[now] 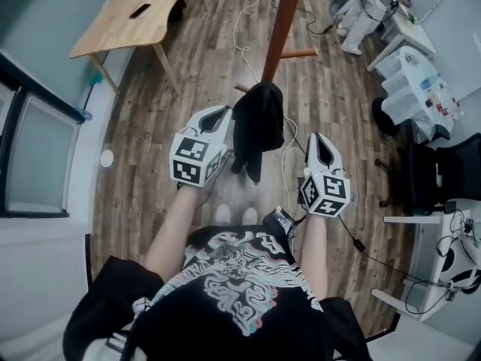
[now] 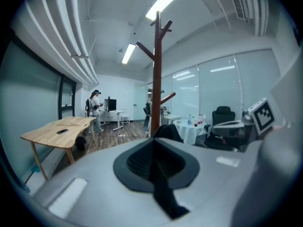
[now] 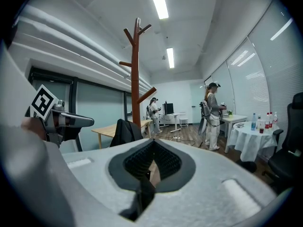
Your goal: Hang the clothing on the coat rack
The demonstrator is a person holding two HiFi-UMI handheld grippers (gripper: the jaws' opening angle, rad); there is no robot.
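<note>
My left tongs (image 1: pixel 222 116) are closed with nothing in them, the dark pads pressed flat together. My right tongs (image 1: pixel 318 139) are closed too and empty. Their tips meet, and a sliver of floor (image 1: pixel 188 59) shows through behind the tips.

The black garment (image 1: pixel 257 123) hangs on the rack (image 1: pixel 284 28), draped over one of the low pegs close to the pole, its folds drooping below the peg. The higher pegs that I can see are bare. From my head view the left tongs sit just beside the garment on its left, tips level with its upper part; I cannot tell whether they touch the cloth. The right tongs are near it on the other side, clearly apart and a little lower. Both point toward the rack, and both of my forearms are bare.

A white cable (image 1: pixel 240 28) runs across the wood floor past the foot of the rack. To the left stands a wooden bench (image 1: pixel 113 25) with a dark phone (image 1: pixel 140 10) lying on it. To the right is a round bench (image 3: pixel 253 141) under a white cloth, with bottles (image 3: pixel 267 121) on top, and a black chair (image 1: pixel 443 173) is nearby. Farther back, a person (image 3: pixel 210 115) stands on the floor, and another one (image 2: pixel 96 110) stands by a desk.
</note>
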